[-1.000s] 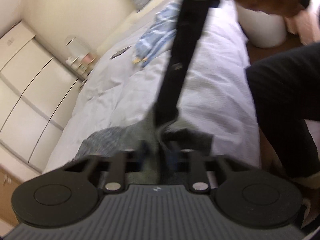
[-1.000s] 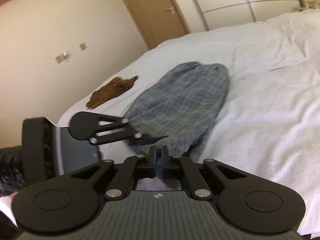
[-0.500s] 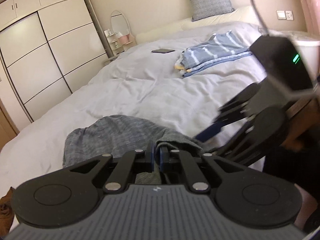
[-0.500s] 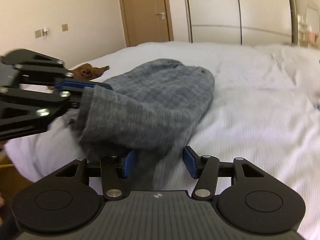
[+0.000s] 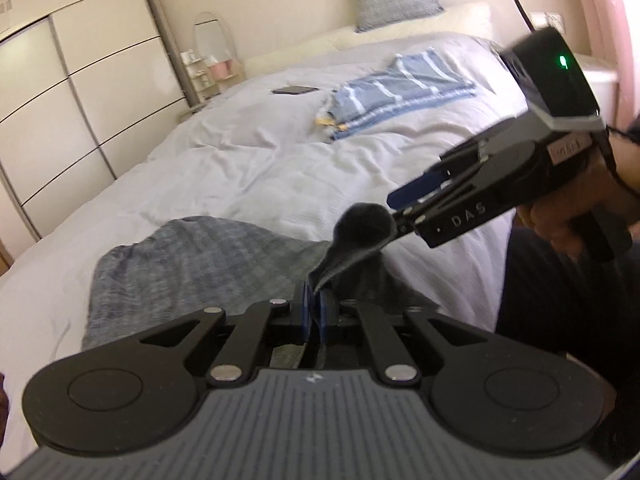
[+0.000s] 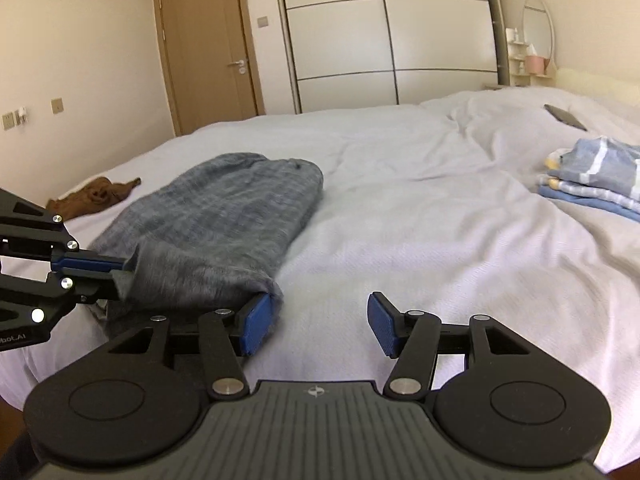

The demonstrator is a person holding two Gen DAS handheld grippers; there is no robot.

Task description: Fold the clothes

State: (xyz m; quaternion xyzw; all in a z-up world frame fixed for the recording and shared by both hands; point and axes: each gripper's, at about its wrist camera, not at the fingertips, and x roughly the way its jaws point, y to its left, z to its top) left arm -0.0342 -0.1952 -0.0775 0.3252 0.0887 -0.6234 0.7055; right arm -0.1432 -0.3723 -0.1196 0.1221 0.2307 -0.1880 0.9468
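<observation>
A grey knitted garment (image 6: 224, 216) lies spread across the near part of the white bed (image 6: 420, 208), its far end bunched up towards the middle of the mattress. The left gripper (image 5: 313, 312) has its blue pads pressed together on the near edge of the cloth, a fold of it rising out from between them. Seen from the other side, the same gripper (image 6: 120, 270) nips the corner of the garment and holds it a little off the sheet. The right gripper (image 6: 316, 330) has its jaws spread wide; its left pad (image 6: 254, 330) touches the garment's edge while the other stands clear over bare sheet. In the left view a dark lobe of the cloth curls up against the right gripper's (image 5: 400, 210) fingers, and a person's hand (image 5: 568, 216) grips its handle. Farther up the bed sits a folded pile of blue striped clothes (image 5: 400, 92), with a dark phone (image 5: 295, 90) just beyond it. A brown garment (image 6: 90, 198) lies crumpled near the far corner, well apart from the grey one.
</observation>
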